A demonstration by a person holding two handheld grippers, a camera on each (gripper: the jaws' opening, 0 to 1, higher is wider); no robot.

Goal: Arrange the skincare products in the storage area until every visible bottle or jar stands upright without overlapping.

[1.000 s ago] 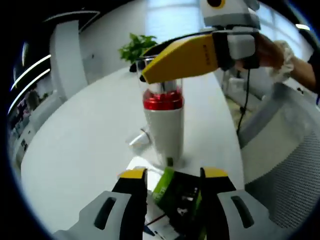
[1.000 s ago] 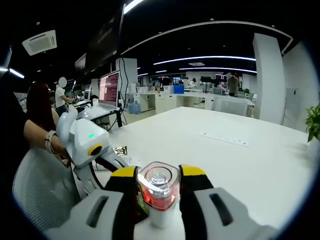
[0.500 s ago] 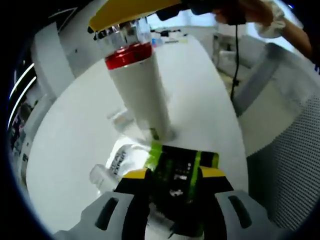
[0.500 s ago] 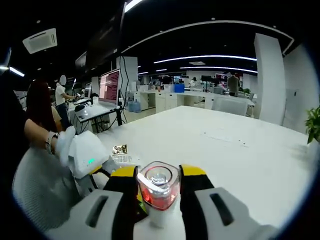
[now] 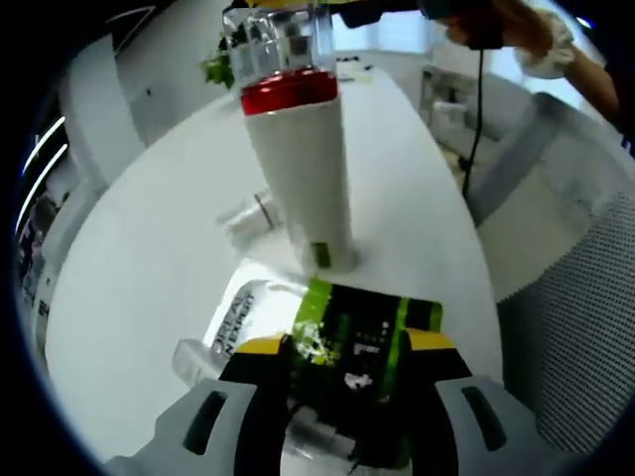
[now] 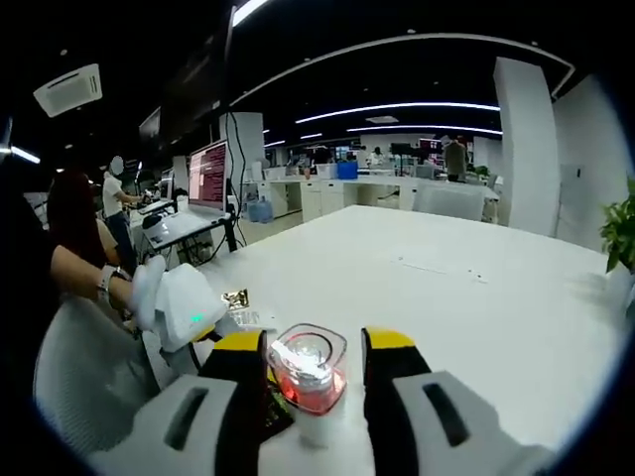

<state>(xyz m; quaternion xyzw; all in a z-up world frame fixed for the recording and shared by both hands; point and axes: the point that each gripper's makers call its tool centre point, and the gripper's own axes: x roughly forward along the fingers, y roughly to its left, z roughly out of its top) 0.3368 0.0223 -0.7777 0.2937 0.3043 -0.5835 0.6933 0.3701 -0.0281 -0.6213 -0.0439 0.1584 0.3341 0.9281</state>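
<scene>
Left gripper [image 5: 342, 357], bottom centre of the left gripper view, jaws clamped on a green box [image 5: 369, 332]; lift it straight, don't bump the white bottle [image 5: 298, 178] standing upper centre on the table [image 5: 129, 297]. Right gripper [image 6: 316, 365], bottom of the right gripper view: jaws spread wider than the bottle's cap, likely just released; back away without tipping it. Count: one upright bottle, one green box, two clear bottles [image 5: 243, 322] lying flat.

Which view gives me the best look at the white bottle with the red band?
The left gripper view: the white bottle shows full height, upright on the table, from its clear cap to its base. The right gripper view looks down on its clear cap between the right gripper's jaws.
</scene>
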